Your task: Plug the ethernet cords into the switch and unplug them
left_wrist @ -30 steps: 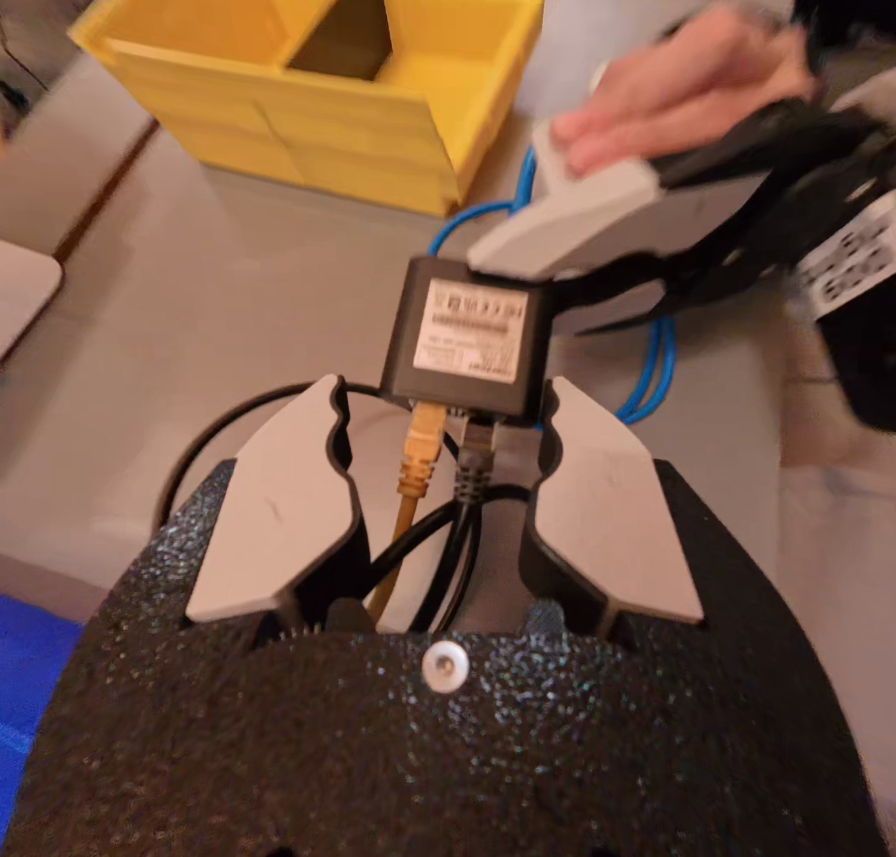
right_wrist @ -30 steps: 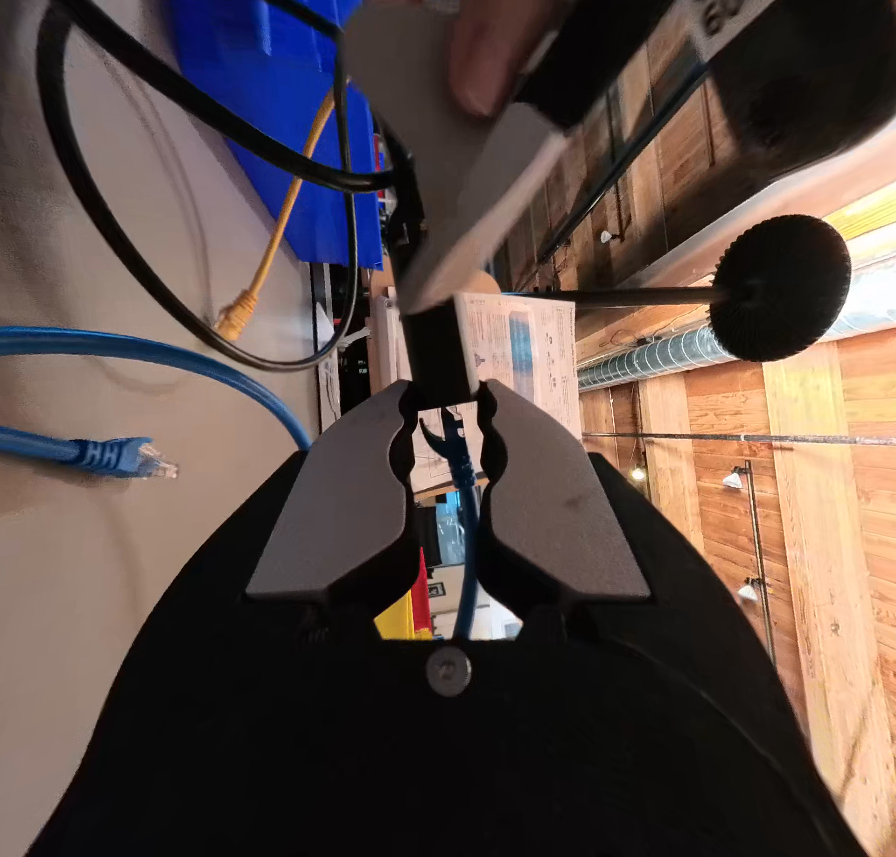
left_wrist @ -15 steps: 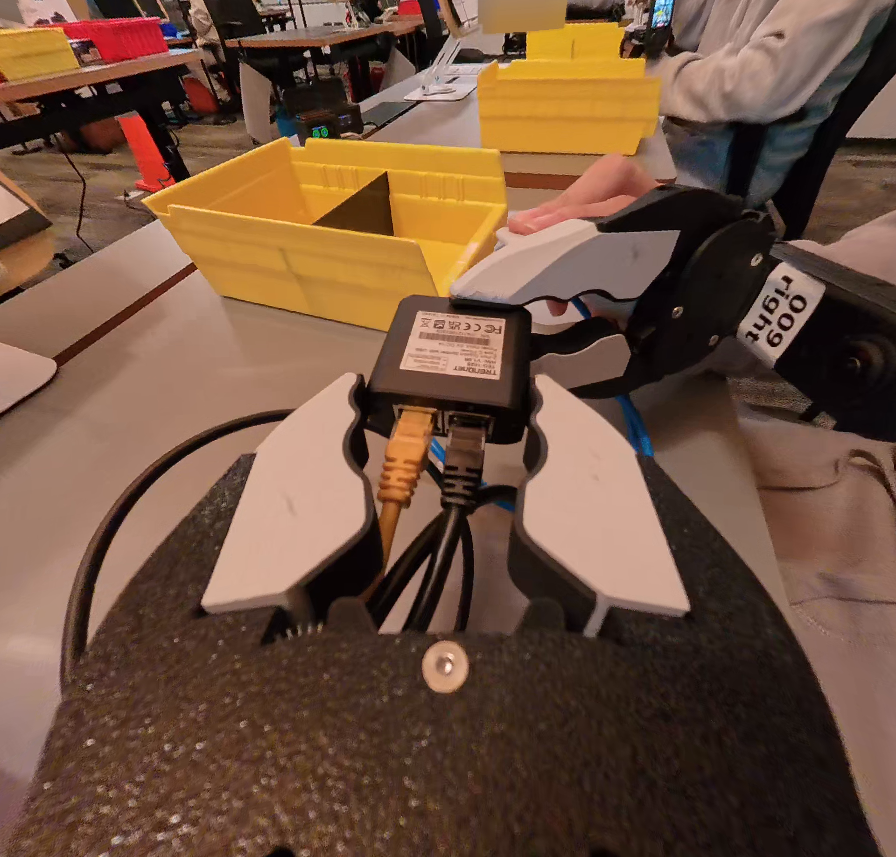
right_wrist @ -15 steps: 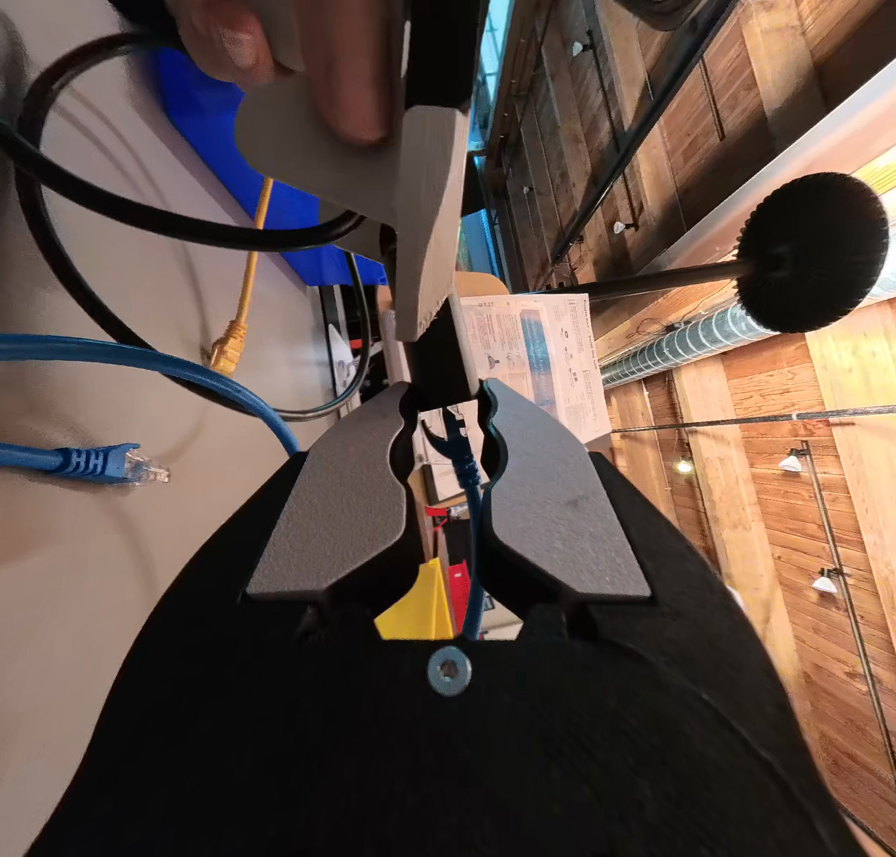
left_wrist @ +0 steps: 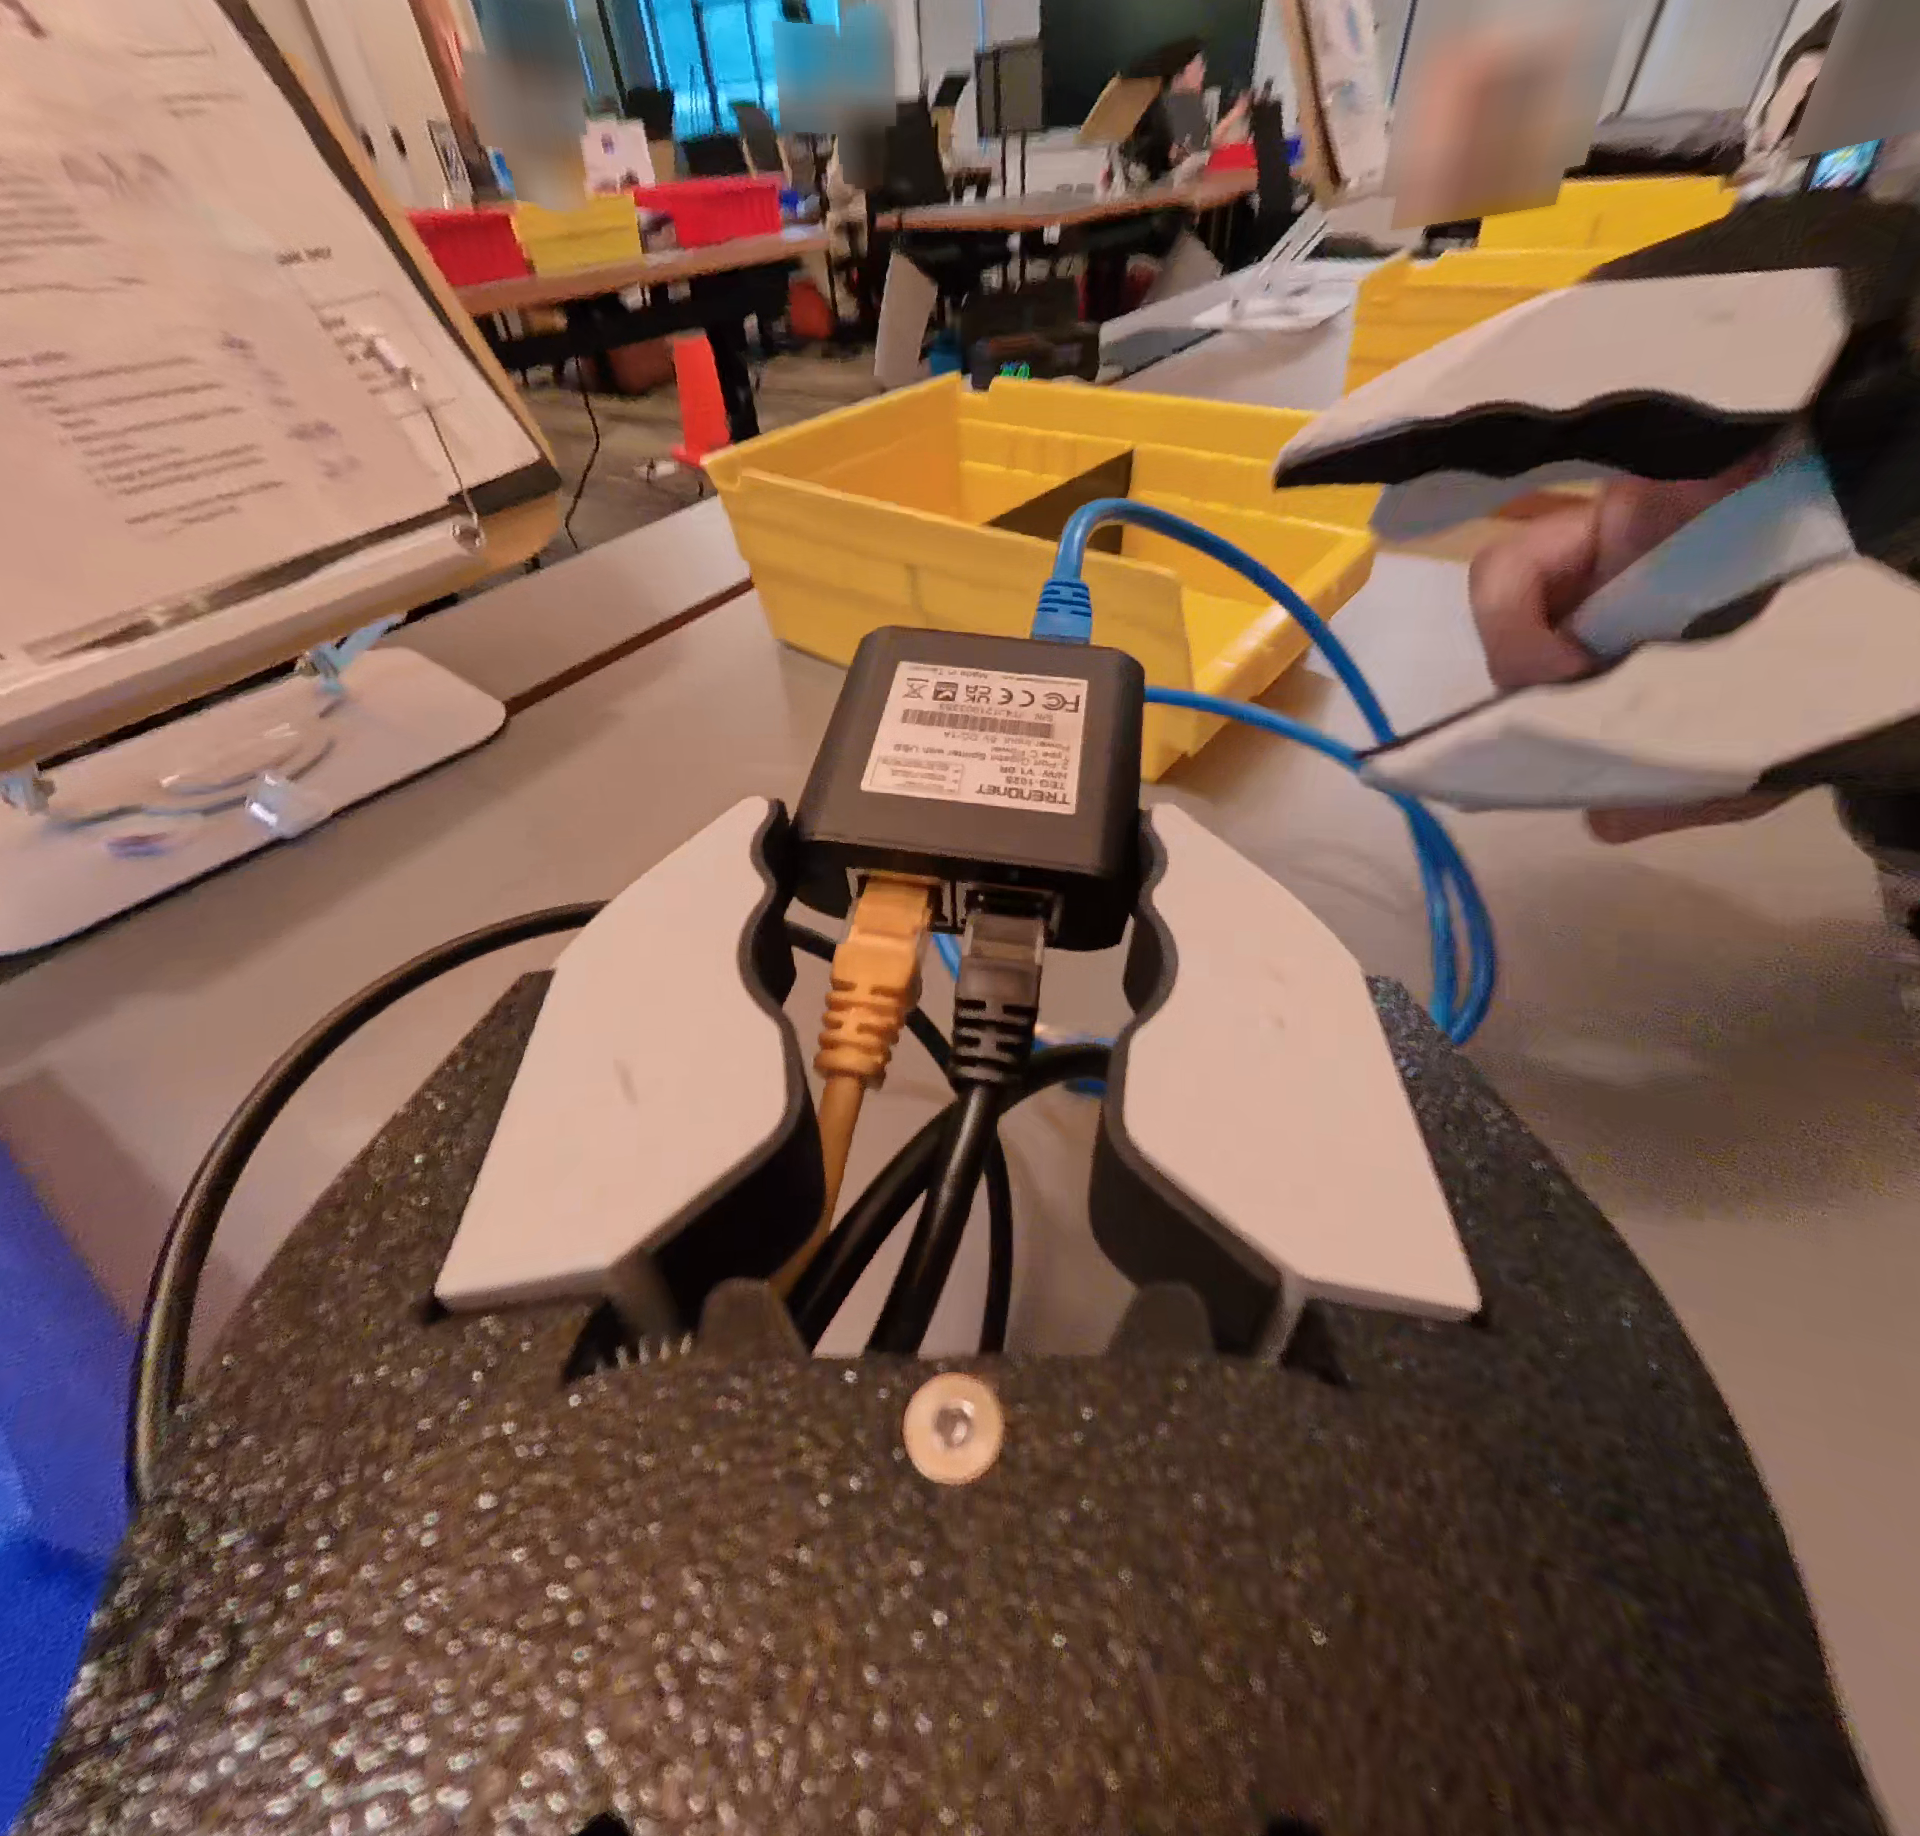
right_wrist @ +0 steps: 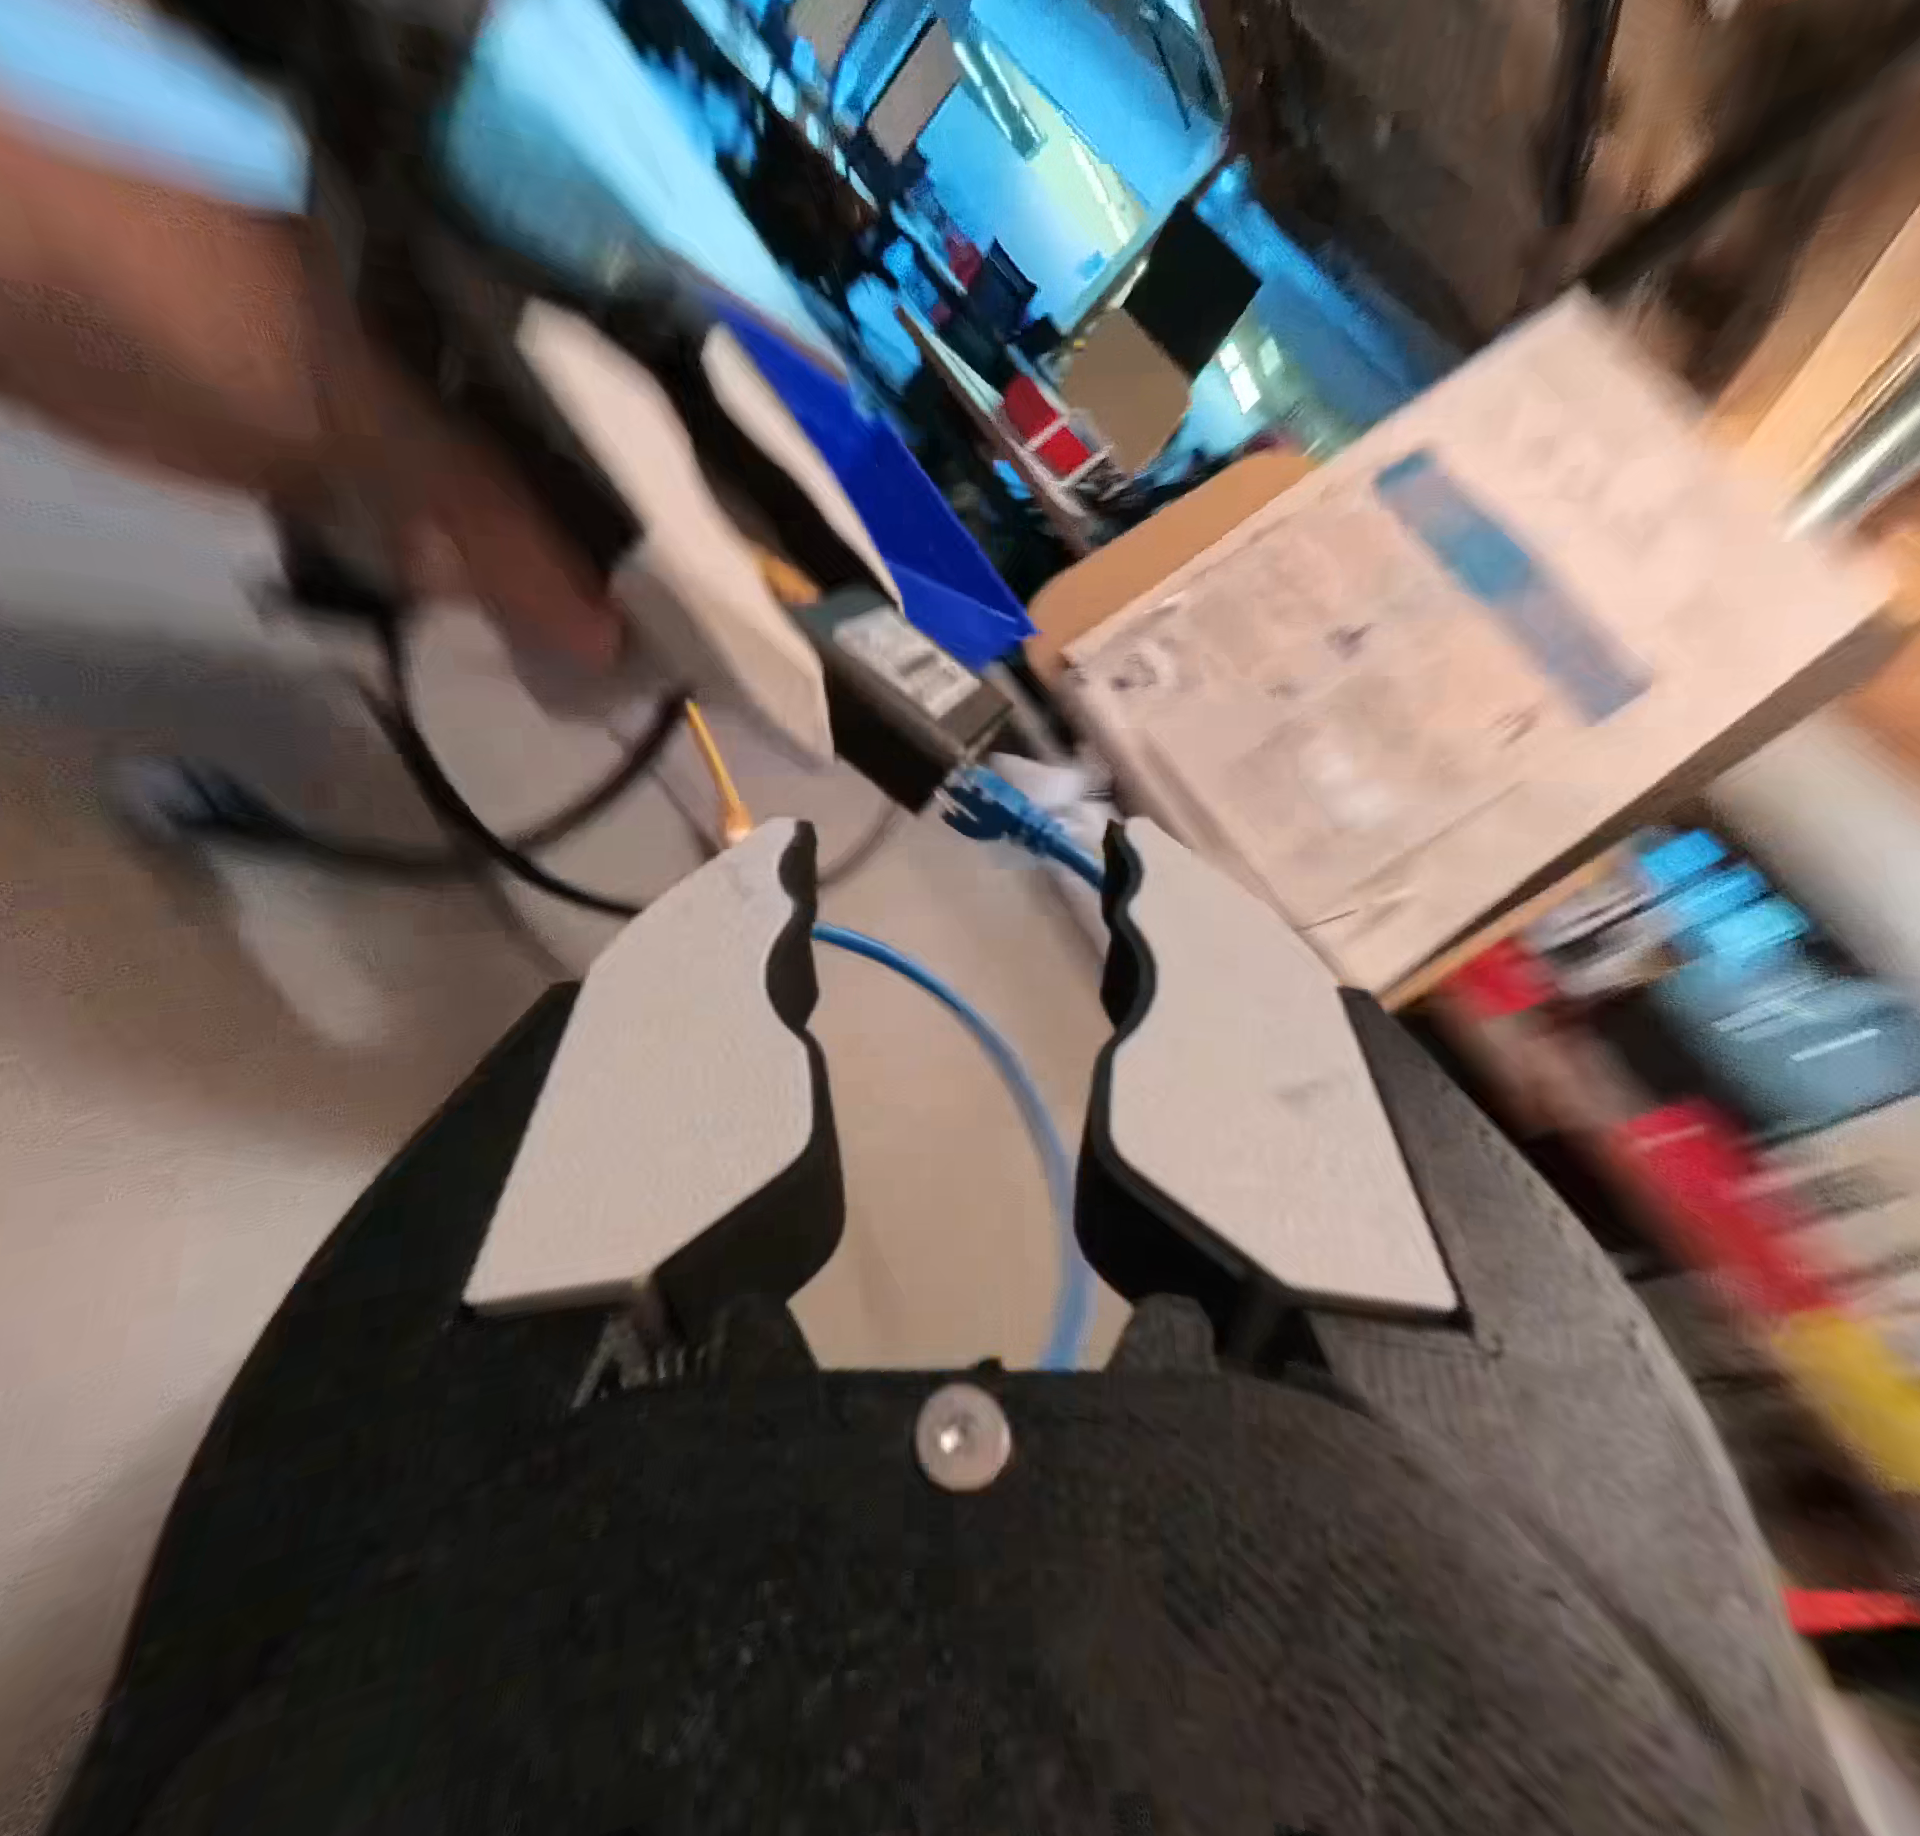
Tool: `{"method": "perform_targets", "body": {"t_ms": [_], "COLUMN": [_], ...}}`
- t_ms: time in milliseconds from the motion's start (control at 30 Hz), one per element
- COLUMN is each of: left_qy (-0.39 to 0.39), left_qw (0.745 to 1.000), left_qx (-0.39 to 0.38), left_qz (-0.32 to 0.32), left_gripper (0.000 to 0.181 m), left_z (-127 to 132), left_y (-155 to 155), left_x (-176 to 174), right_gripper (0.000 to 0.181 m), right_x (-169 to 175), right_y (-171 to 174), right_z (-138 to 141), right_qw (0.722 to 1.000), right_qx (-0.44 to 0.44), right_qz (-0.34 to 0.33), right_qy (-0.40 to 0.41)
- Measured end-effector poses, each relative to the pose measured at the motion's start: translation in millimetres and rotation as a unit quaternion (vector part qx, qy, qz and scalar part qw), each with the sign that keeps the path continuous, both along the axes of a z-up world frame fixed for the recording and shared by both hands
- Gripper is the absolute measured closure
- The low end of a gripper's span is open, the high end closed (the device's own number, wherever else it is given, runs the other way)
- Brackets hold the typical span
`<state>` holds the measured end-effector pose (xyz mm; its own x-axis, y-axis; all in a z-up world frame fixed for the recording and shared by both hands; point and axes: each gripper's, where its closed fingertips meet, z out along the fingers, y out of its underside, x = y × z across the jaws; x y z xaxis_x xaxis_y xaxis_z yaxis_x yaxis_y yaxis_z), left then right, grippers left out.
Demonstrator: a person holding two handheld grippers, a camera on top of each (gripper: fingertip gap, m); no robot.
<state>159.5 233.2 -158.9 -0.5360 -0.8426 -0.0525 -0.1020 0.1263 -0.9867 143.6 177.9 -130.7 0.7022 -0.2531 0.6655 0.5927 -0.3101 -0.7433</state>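
My left gripper (left_wrist: 961,851) is shut on the black switch (left_wrist: 977,747), with both pads pressed on its sides. It holds the switch above the grey table (left_wrist: 623,747). A yellow cord (left_wrist: 878,976) and a black cord (left_wrist: 997,997) are plugged into the near ports. A blue cord (left_wrist: 1065,602) is plugged into the far side. My right gripper (right_wrist: 956,841) is open and empty, a short way back from the switch (right_wrist: 904,685). The blue cord (right_wrist: 1039,1111) runs loose between its fingers. The right gripper also shows in the left wrist view (left_wrist: 1330,617), jaws apart.
A yellow bin (left_wrist: 831,539) stands on the table behind the switch. A paper sheet on a tilted stand (left_wrist: 208,332) is at the left. A blue bin (left_wrist: 42,1371) is at the near left. The person's hand (left_wrist: 1538,602) holds the right gripper.
My right gripper opened, let go of the blue plug and drew back; the plug stays in the switch. My left gripper closed on the switch's sides and keeps hold.
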Motion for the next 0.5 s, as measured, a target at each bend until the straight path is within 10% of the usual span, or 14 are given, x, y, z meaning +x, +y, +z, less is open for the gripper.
{"method": "perform_targets", "body": {"t_ms": [67,200,367,500], "left_qy": [-0.018,-0.039,-0.028,-0.018], "left_qw": [1.0,0.999,0.999,0.999], "left_qx": [-0.013,-0.011,0.031,0.031], "left_qz": [-0.005,-0.015,-0.028,-0.014], "left_gripper": [0.12,0.12,0.12,0.12], "left_z": [2.6,6.3,-1.3,-6.5], "left_y": [-3.5,-11.6,-22.5,-26.5], "left_x": [-5.6,-17.6,-21.1,-20.6], "right_gripper": [0.135,0.137,0.156,0.159], "right_x": [-7.1,-14.4,-8.4,-4.9], "right_y": [4.1,15.6,12.1,7.2], "right_z": [3.7,-13.5,-12.9,-19.2], "right_qw": [0.972,0.811,0.653,0.633], "right_qx": [0.075,0.174,0.303,0.341], "right_qz": [0.021,0.081,0.126,0.102], "right_qy": [0.224,0.553,0.682,0.687]}}
